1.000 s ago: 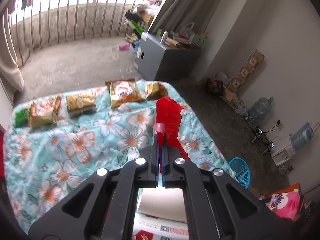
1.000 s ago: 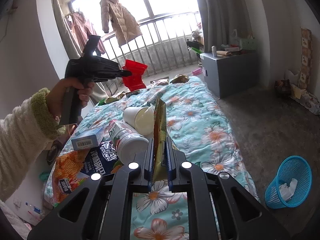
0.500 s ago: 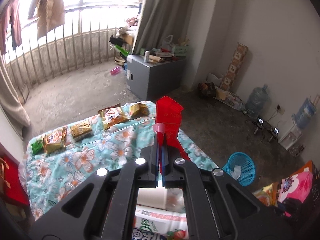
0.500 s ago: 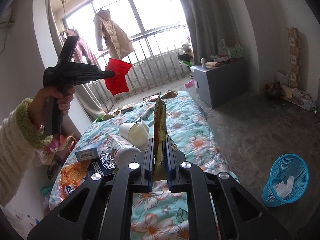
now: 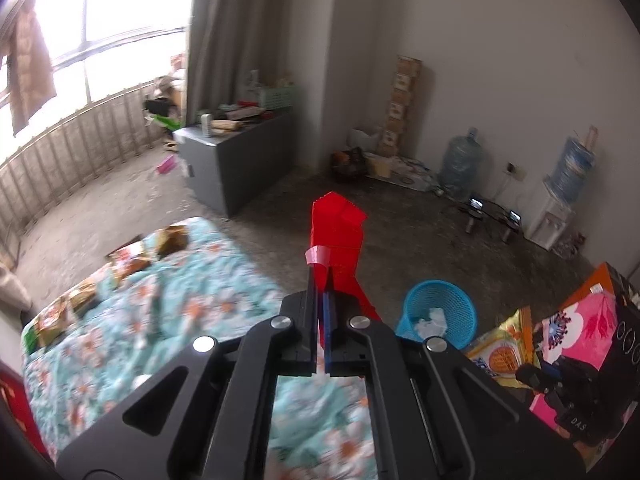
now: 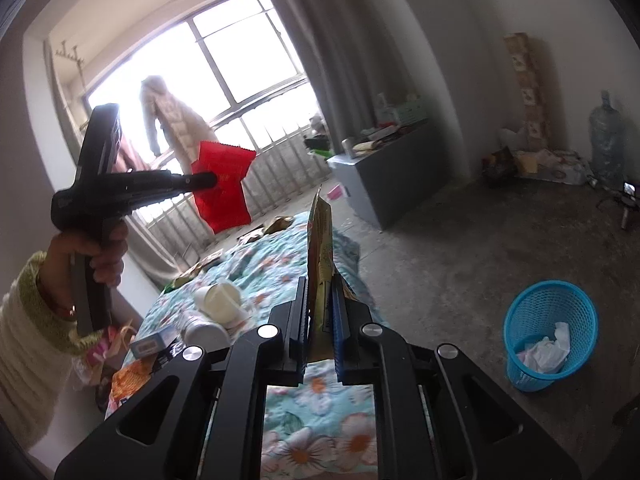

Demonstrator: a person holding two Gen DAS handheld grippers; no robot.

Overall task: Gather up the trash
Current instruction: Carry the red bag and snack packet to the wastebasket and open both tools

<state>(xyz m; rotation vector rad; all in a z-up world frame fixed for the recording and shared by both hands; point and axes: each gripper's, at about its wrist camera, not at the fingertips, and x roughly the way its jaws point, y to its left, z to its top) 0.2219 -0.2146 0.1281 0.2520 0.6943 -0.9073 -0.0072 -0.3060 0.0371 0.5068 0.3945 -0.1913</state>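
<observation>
Hanging past the floral bed's [image 6: 280, 256] edge, left gripper [image 5: 320, 276] pinches a red wrapper [image 5: 338, 232]; right gripper [image 6: 320, 280] pinches a yellow snack packet [image 6: 320, 248]. Bare concrete floor [image 6: 460, 260] surrounds the blue basket [image 6: 550, 332]. Bedside clutter is blurred.

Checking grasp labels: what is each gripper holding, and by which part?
Left gripper is shut on the red wrapper, pinching its lower edge. Right gripper is shut on the yellow-green snack packet, gripping its lower half edge-on; the top sticks up.
</observation>
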